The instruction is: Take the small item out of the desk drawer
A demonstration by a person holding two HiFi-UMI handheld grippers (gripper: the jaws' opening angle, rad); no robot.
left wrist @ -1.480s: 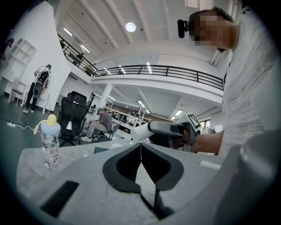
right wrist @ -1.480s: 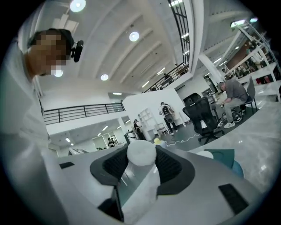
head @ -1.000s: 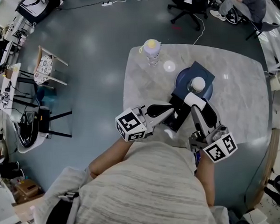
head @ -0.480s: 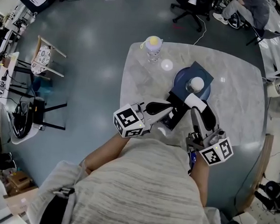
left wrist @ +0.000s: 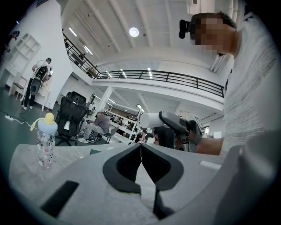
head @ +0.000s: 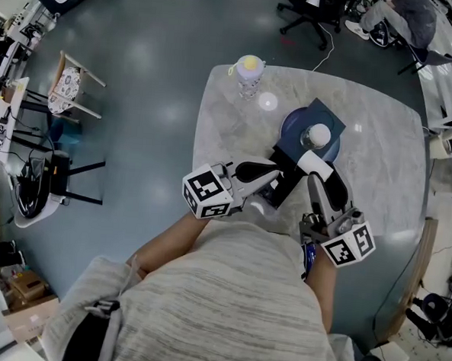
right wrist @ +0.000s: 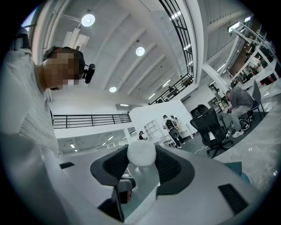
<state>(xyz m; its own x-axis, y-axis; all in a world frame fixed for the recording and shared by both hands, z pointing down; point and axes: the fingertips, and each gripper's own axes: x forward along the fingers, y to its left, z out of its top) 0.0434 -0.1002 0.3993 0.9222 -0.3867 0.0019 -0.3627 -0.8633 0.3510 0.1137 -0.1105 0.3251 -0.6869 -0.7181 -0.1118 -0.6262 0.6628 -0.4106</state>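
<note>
1. The marble table (head: 381, 147) carries everything in play.
2. A dark box (head: 287, 183), which I take for the desk drawer, sits near its front edge, just beside a blue plate (head: 292, 128).
3. My right hand-held gripper (head: 316, 174) is clamped on the small item and holds it above the table, between the drawer and the plate.
4. My left hand-held gripper (left wrist: 141, 154) has its jaws pressed together on nothing.
5. The small item (right wrist: 141, 154) is white, smooth and rounded. It looks light and firm, but probably slippery. I judge the safest hold is across its widest part, with the pads square on either side.
</note>
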